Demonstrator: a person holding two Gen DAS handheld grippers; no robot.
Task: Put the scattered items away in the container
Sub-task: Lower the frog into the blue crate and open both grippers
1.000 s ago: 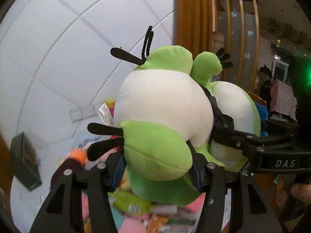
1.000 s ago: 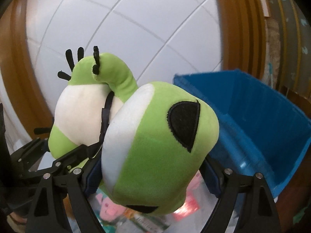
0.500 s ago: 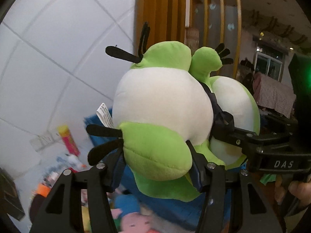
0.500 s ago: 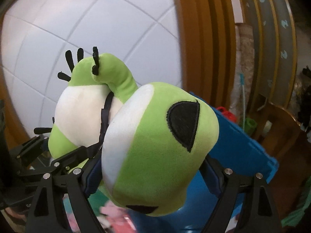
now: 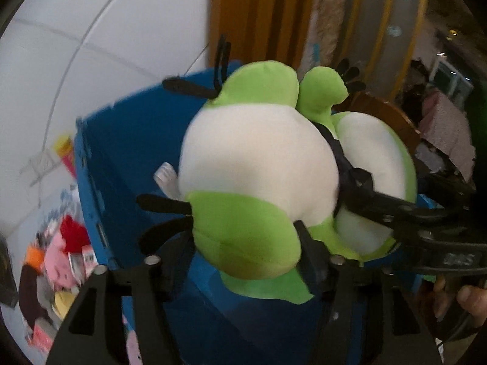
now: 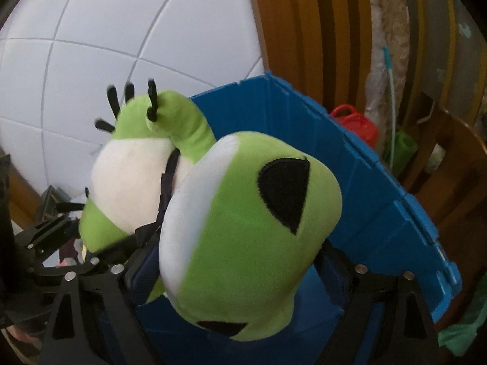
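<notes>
A green and white plush frog [image 5: 258, 167] hangs in the air between both grippers. My left gripper [image 5: 243, 243] is shut on its green foot end, and my right gripper [image 6: 234, 261] is shut on its head, the part with the black eye [image 6: 283, 188]. In the left wrist view the right gripper [image 5: 362, 191] clamps the plush from the right. The left gripper [image 6: 61, 222] shows at the lower left of the right wrist view. The open blue container [image 5: 127, 152] stands directly behind and below the plush [image 6: 134, 176], its far wall [image 6: 350, 167] rising beyond the head.
Scattered toys and packets [image 5: 61, 252] lie on the white tiled floor [image 6: 91, 45] left of the container. Wooden slats [image 6: 304, 30], a red jug [image 6: 356, 121] and a wooden chair [image 6: 450, 158] stand behind it. A hand [image 5: 465, 298] holds the right gripper.
Both grippers have carried the plush frog to the right, from above the scattered pile to over the blue container. Their hold on it is unchanged.
</notes>
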